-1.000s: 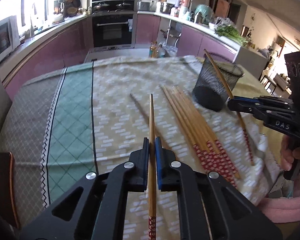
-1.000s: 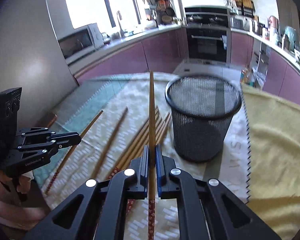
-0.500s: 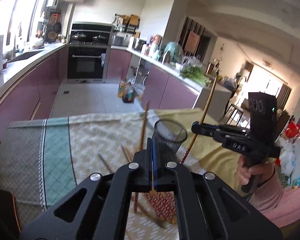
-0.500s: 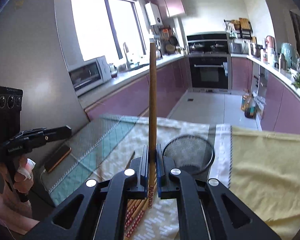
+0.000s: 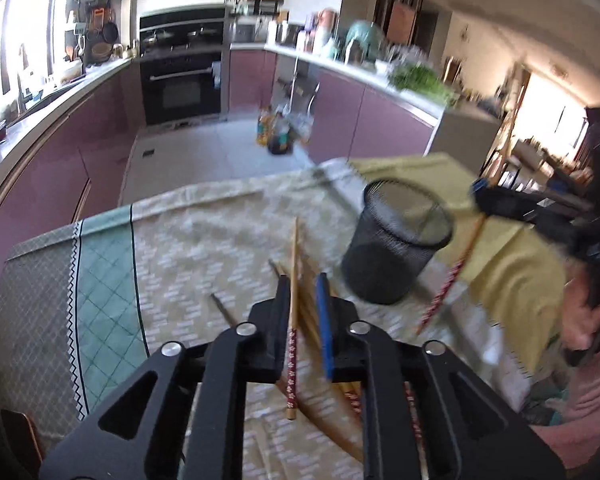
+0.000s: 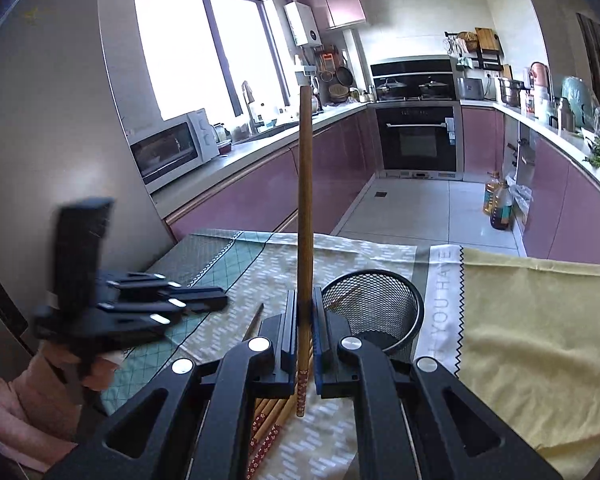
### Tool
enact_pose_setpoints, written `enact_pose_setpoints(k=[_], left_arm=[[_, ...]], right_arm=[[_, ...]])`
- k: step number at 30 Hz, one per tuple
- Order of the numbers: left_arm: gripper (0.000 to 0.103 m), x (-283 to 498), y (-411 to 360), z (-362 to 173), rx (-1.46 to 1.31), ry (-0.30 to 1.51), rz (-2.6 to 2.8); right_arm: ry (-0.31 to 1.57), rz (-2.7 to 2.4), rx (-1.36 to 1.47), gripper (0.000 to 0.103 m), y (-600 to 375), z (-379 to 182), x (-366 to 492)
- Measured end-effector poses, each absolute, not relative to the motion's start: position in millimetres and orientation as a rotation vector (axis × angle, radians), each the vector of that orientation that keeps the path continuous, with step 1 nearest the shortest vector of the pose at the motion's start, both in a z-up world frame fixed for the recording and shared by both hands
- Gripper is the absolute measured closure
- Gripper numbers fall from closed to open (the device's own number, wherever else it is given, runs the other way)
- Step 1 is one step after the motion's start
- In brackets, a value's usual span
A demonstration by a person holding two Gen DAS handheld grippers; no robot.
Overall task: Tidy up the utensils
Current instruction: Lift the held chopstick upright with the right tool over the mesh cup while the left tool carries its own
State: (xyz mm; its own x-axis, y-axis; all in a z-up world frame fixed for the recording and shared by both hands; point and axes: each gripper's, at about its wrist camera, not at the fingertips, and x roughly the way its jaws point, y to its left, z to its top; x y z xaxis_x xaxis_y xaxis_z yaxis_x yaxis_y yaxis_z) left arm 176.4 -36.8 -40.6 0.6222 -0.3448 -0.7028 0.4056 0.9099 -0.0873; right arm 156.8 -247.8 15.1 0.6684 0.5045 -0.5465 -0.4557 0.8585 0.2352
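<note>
My left gripper [image 5: 303,280] has its jaws parted; a wooden chopstick with a red patterned end [image 5: 293,312] lies against the left finger, loose between them, above the table. My right gripper [image 6: 305,300] is shut on another chopstick [image 6: 305,200] that stands upright, just left of the black mesh cup [image 6: 374,312]. In the left wrist view the cup [image 5: 396,240] stands at right, and the right gripper [image 5: 540,216] holds its chopstick [image 5: 460,256] beside it. Several chopsticks [image 6: 276,420] lie on the cloth below.
The table carries a patterned cloth with a green band [image 5: 104,280] and a yellow cloth [image 6: 540,340] at right. A lone chopstick [image 5: 224,312] lies left of the pile. A kitchen with counters and an oven [image 6: 416,136] lies beyond.
My left gripper has opened and its chopstick now hangs loose against one finger. The left gripper tilted back down toward the table. My right gripper keeps its chopstick upright, now closer to the cup.
</note>
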Motion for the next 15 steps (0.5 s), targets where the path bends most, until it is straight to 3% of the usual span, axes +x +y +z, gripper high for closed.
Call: enact_pose_setpoints(k=[7, 13, 15], left_arm=[[0.076, 218, -74, -81, 0.194, 0.853, -0.442], [0.076, 253, -97, -99, 0.275, 0.883, -0.436], [0.081, 263, -101, -105, 0.287, 0.902, -0.425]], right_arm=[[0.662, 0.529, 0.093, 0.097, -249, 4, 154], [0.686, 0.519, 0.106, 0.097, -253, -4, 154], [0.691, 0.518, 0.107, 0.097, -253, -6, 154]])
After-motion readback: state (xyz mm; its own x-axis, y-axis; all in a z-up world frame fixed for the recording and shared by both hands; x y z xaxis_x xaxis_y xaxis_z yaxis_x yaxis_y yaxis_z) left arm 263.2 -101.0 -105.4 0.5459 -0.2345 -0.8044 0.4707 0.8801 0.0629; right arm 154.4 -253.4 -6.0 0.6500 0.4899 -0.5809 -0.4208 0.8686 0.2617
